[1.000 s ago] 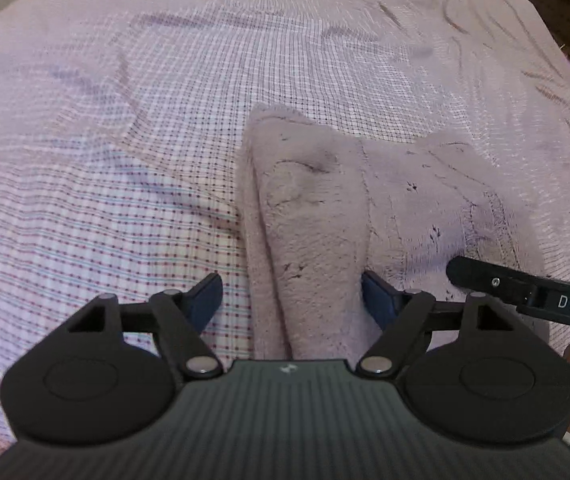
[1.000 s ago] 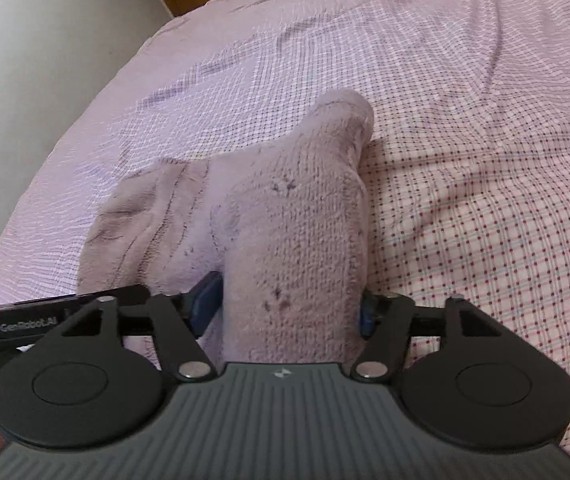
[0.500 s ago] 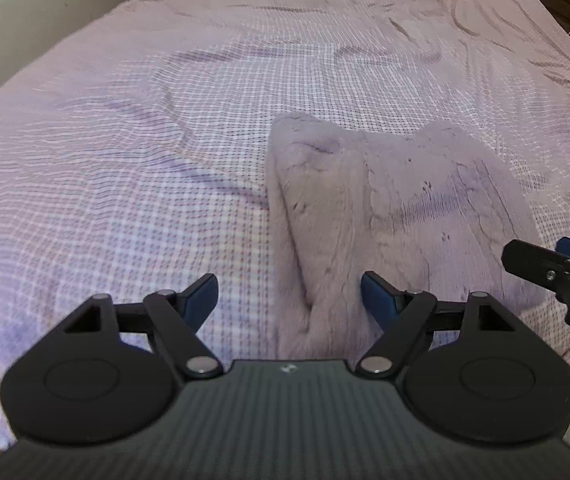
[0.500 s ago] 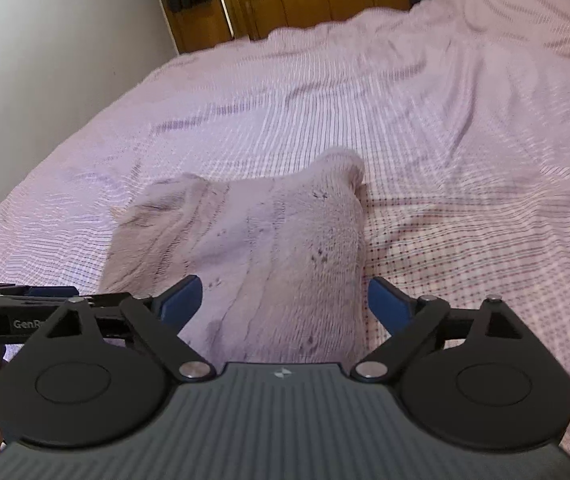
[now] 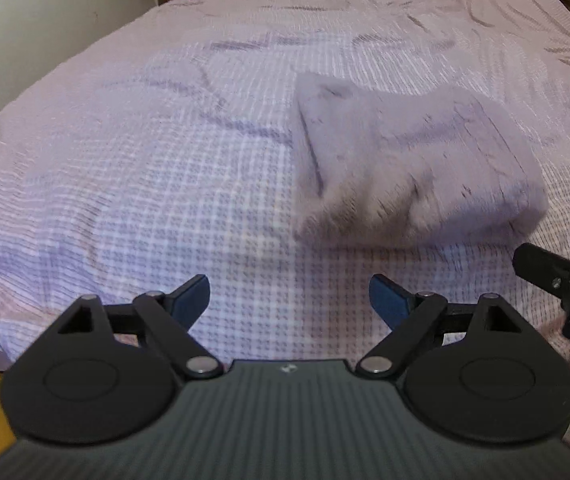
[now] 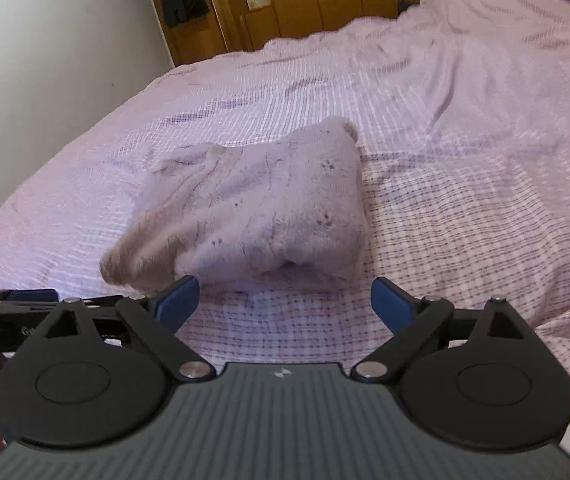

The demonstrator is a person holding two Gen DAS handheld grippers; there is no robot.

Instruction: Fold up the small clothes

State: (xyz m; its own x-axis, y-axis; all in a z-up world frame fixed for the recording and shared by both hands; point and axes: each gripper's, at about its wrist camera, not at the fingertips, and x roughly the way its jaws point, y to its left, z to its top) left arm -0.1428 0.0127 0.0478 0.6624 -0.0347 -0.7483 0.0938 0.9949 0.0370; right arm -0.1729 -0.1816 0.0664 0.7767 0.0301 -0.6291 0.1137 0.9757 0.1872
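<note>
Folded garment (image 5: 413, 168) on bedspread (image 5: 145, 160), ahead of both wide-spread tools, untouched

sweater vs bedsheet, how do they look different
The sweater is fuzzy, plain mauve knit, folded into a thick bundle; the bedsheet is thin, checked pink fabric, spread out with shallow wrinkles. The sweater rests on top of the bedsheet. Both share a pinkish-purple tone.

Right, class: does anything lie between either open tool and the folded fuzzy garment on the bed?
Nothing visible does. Only bare checked bedsheet separates the right tool and the left tool from the folded garment.
</note>
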